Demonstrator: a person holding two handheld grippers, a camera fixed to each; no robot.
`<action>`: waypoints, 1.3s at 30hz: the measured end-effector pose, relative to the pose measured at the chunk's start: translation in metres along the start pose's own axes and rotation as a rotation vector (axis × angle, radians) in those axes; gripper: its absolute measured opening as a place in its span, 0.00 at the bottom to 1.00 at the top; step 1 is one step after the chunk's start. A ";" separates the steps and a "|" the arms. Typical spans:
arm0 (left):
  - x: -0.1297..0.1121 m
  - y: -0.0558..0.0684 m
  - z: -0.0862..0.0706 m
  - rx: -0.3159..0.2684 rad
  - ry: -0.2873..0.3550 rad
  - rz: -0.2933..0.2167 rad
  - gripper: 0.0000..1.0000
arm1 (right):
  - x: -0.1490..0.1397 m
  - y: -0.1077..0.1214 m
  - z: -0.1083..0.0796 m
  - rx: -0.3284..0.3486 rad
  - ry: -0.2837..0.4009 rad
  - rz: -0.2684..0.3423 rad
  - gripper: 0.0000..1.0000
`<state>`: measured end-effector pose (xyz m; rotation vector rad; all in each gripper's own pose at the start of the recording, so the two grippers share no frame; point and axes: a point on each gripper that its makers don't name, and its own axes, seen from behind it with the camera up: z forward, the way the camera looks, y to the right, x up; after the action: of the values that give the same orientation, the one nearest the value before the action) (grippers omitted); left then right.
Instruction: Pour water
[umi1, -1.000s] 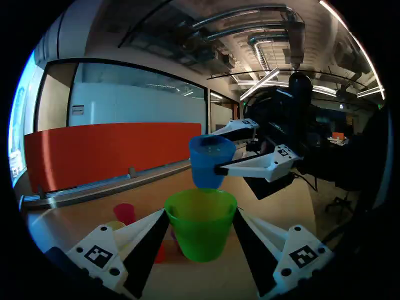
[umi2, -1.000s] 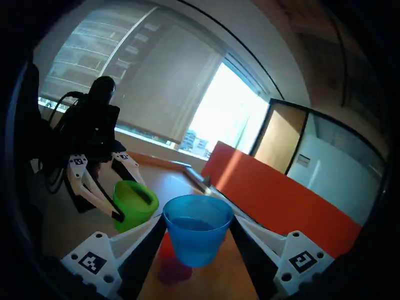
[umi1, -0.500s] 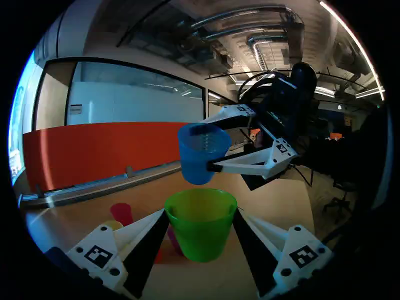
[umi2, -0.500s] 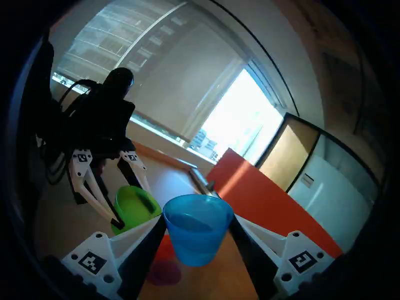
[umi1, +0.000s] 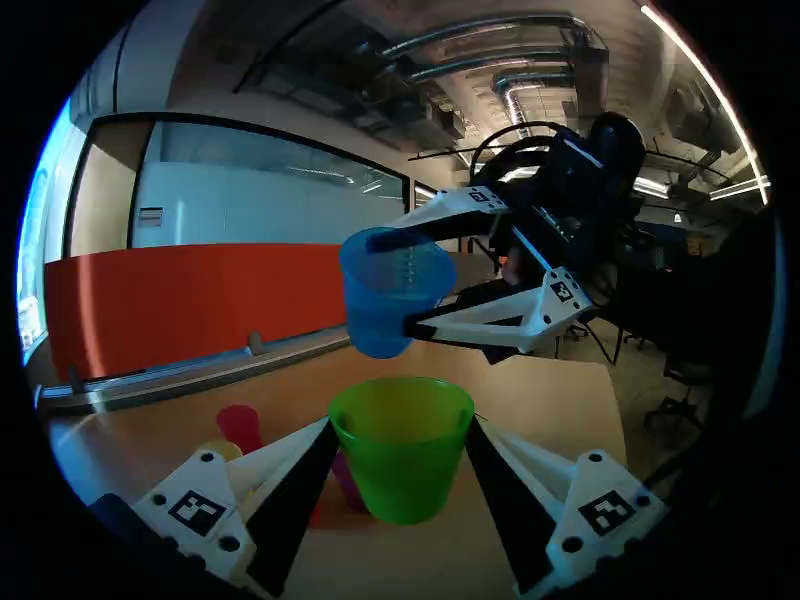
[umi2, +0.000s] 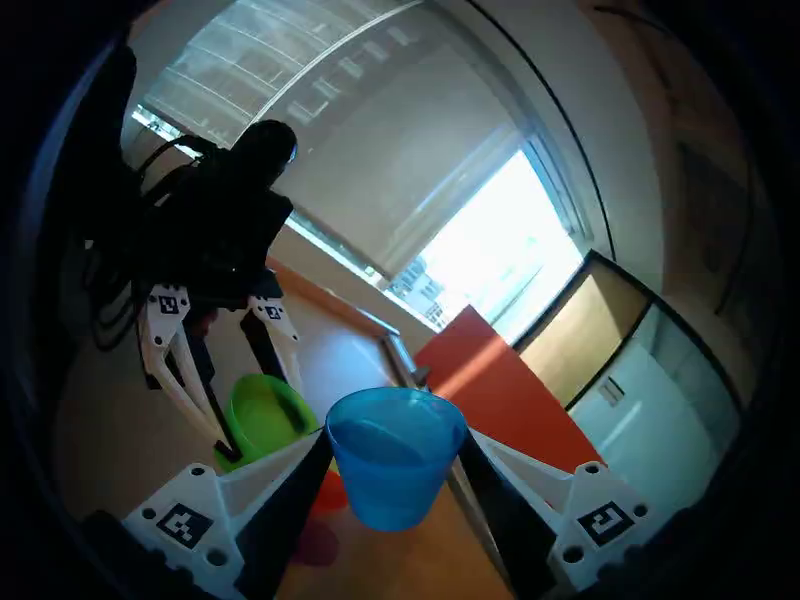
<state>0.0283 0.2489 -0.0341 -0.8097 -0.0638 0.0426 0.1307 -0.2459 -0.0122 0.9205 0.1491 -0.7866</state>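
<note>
Tilt of blue cup (umi1: 388, 292) steeper than before, cup higher, green cup (umi1: 402, 462) unmoved

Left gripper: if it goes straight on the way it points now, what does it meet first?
Probably the blue cup held in the right gripper: it hangs almost dead ahead of the left gripper, just above its green cup. Depth is unclear.

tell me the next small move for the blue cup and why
Probably tip the blue cup a little more toward the green cup. The right tongs hold it raised, leaning, above and just beyond the green cup's open rim, and the water inside looks short of the lip. The left tongs hold the green cup upright, lower down.
</note>
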 end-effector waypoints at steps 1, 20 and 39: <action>0.000 0.000 0.000 -0.001 0.001 0.000 0.87 | 0.001 0.000 0.001 0.002 -0.002 -0.007 0.91; -0.001 0.000 0.004 -0.009 0.010 -0.007 0.86 | 0.008 0.004 0.011 0.021 -0.029 -0.148 0.91; 0.003 0.002 0.006 -0.015 0.016 0.000 0.87 | 0.012 0.003 0.015 0.048 -0.058 -0.270 0.92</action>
<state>0.0308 0.2548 -0.0312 -0.8254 -0.0493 0.0362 0.1382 -0.2633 -0.0062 0.9334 0.2074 -1.0703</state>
